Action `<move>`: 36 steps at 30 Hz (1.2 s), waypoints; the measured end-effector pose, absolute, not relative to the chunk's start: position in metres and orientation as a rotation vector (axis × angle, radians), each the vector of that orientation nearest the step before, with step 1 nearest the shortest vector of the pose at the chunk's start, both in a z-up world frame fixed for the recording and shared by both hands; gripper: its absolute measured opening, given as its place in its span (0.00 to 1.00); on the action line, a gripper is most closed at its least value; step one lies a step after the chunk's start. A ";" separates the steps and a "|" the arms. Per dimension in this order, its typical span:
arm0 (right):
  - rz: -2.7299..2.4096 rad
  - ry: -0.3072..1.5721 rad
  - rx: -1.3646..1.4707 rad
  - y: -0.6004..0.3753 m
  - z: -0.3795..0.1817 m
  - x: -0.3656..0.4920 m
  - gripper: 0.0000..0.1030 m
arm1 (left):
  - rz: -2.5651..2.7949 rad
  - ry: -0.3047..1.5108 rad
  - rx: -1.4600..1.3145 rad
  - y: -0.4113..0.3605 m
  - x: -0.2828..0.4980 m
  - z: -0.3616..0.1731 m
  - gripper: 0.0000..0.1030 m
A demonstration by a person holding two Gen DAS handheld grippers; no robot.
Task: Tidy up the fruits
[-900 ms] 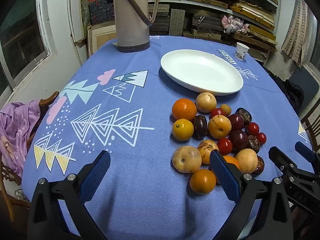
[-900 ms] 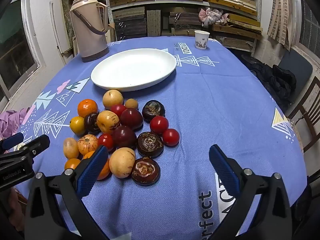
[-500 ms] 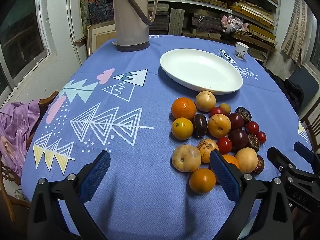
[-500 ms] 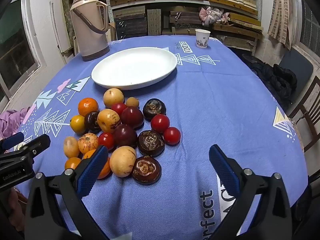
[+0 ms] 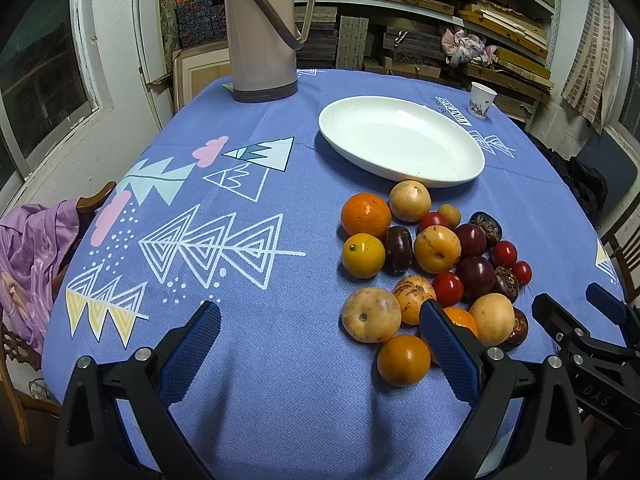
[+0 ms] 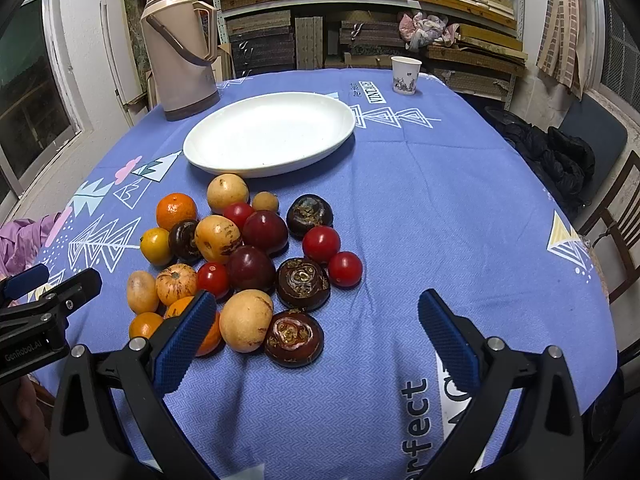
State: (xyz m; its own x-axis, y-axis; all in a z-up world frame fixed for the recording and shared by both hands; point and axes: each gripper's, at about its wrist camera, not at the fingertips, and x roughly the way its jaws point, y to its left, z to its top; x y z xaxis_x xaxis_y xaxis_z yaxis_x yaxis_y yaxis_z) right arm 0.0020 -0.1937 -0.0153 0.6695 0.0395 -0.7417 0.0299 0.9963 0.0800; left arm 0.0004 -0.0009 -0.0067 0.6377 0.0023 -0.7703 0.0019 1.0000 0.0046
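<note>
The white oval plate [image 6: 269, 134] on the blue tablecloth [image 6: 440, 208] holds no fruit. The fruit pile [image 6: 244, 256] lies on the cloth just in front of the plate. A paper cup [image 6: 406, 75] and thermos [image 6: 178, 52] stand behind. The left gripper [image 5: 320, 350] and right gripper [image 6: 318, 342] have jaws apart, holding nothing

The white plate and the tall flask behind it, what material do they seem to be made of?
The white plate looks like glazed ceramic, perhaps melamine: smooth, with a soft sheen. The tall flask seems to be beige plastic, matte, with moulded handle and brown strap.
</note>
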 end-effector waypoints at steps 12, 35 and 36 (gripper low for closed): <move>0.004 0.835 0.064 -0.195 -0.018 0.002 0.96 | -0.001 0.882 0.024 -0.002 0.000 -0.008 0.97; 0.319 0.852 -0.079 -0.203 -0.044 -0.005 0.96 | -0.236 0.939 0.068 0.001 0.022 -0.048 0.97; 0.325 0.850 -0.075 -0.202 -0.043 -0.005 0.96 | -0.240 0.940 0.061 0.001 0.024 -0.048 0.97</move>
State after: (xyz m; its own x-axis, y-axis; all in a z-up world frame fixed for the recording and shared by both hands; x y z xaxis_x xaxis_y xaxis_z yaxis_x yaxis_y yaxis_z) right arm -0.0049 -0.2024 -0.0434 0.6141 0.2521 -0.7479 -0.3115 0.9481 0.0638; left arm 0.0244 0.0010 -0.0482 0.5650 -0.1771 -0.8058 0.2302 0.9717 -0.0522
